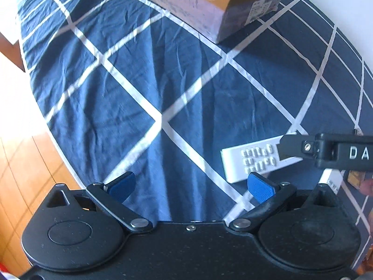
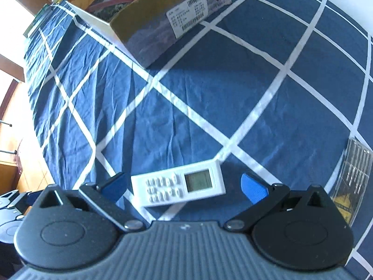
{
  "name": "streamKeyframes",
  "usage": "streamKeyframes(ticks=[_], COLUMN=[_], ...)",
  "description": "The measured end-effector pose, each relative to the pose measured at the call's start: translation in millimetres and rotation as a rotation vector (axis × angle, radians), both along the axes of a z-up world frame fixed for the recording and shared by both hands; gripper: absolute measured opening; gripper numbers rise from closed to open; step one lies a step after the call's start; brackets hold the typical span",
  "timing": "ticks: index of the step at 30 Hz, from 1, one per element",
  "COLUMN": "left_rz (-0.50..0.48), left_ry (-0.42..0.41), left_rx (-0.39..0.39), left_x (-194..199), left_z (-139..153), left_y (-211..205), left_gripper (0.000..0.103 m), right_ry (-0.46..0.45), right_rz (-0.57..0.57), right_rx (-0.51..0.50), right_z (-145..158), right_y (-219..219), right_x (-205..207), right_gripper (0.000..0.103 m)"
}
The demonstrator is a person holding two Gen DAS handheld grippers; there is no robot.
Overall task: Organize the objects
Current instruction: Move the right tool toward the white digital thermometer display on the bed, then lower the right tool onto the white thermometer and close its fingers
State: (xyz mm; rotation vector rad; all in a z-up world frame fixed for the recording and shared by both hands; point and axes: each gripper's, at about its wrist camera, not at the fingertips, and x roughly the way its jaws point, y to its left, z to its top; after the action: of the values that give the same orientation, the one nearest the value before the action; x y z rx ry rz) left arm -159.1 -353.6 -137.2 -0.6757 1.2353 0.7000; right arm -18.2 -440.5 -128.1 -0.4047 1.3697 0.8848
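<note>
A white remote control (image 2: 178,187) with grey buttons and a small screen lies on the blue checked bedsheet (image 2: 186,107). My right gripper (image 2: 184,187) is open, its blue pads on either side of the remote, not touching it. In the left wrist view the same remote control (image 1: 254,158) lies at the lower right, partly covered by the right gripper's black finger (image 1: 293,149). My left gripper (image 1: 191,187) is open over bare sheet, left of the remote. An open cardboard box (image 2: 149,16) with books inside sits at the far end of the bed.
A clear plastic case (image 2: 352,177) with a yellow label lies at the right edge of the bed. The same cardboard box (image 1: 209,2) shows at the top of the left view. Wooden floor (image 1: 21,163) lies past the bed's left edge.
</note>
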Motion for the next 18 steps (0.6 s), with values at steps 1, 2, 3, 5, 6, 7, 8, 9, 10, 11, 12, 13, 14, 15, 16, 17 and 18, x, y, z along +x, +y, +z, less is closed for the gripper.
streamKeyframes(ticks=[1,2,3,5,6,7,8,9,10,11,12,13,14,15,16,17,18], left_rz=[0.005,0.005,0.007,0.013,0.016,0.02,0.026,0.034,0.042,0.051,0.058,0.063,0.066,0.071,0.077,0.083,0.087], left_ry=[-0.007,-0.011,-0.013,-0.02,-0.023,-0.021,-0.022,-0.023,-0.021,-0.023,-0.027,-0.027,-0.024,-0.026,-0.027,-0.028,-0.026], left_rx=[-0.006,-0.009,-0.01,-0.019,-0.024,-0.03,-0.034,-0.04,-0.048,-0.057,-0.063,-0.069,-0.074,-0.078,-0.085,-0.093,-0.099], left_x=[1,3,5,8,10,12,14,16,18,21,23,25,28,30,32,34,36], left_z=[-1,-1,-2,-5,-7,-10,-12,-14,-17,-19,-22,-24,-26,-29,-31,-34,-36], left_y=[-3,-4,-6,-9,-10,-10,-10,-10,-9,-9,-8,-8,-8,-8,-8,-8,-8], left_gripper=[0.103,0.103,0.103,0.103,0.103,0.103,0.103,0.103,0.103,0.103,0.103,0.103,0.103,0.103,0.103,0.103,0.102], right_ry=[0.003,0.004,0.002,0.004,0.005,0.006,0.009,0.012,0.014,0.019,0.027,0.032,0.039,0.045,0.051,0.057,0.063], right_rz=[0.004,0.009,0.012,0.024,0.031,0.036,0.04,0.045,0.049,0.055,0.062,0.069,0.078,0.084,0.092,0.099,0.108], right_rx=[-0.001,-0.002,-0.002,-0.013,-0.017,-0.022,-0.028,-0.033,-0.037,-0.04,-0.045,-0.046,-0.047,-0.049,-0.05,-0.052,-0.052], right_z=[0,1,1,-2,-4,-6,-8,-11,-14,-16,-19,-21,-25,-27,-30,-32,-35], right_y=[-1,-3,-4,-4,-4,-3,-3,-2,-2,-1,1,1,2,4,5,7,9], right_x=[-1,-2,-2,-1,0,0,2,3,5,7,8,9,11,12,14,15,17], right_gripper=[0.103,0.103,0.103,0.103,0.103,0.103,0.103,0.103,0.102,0.101,0.1,0.1,0.1,0.1,0.1,0.099,0.099])
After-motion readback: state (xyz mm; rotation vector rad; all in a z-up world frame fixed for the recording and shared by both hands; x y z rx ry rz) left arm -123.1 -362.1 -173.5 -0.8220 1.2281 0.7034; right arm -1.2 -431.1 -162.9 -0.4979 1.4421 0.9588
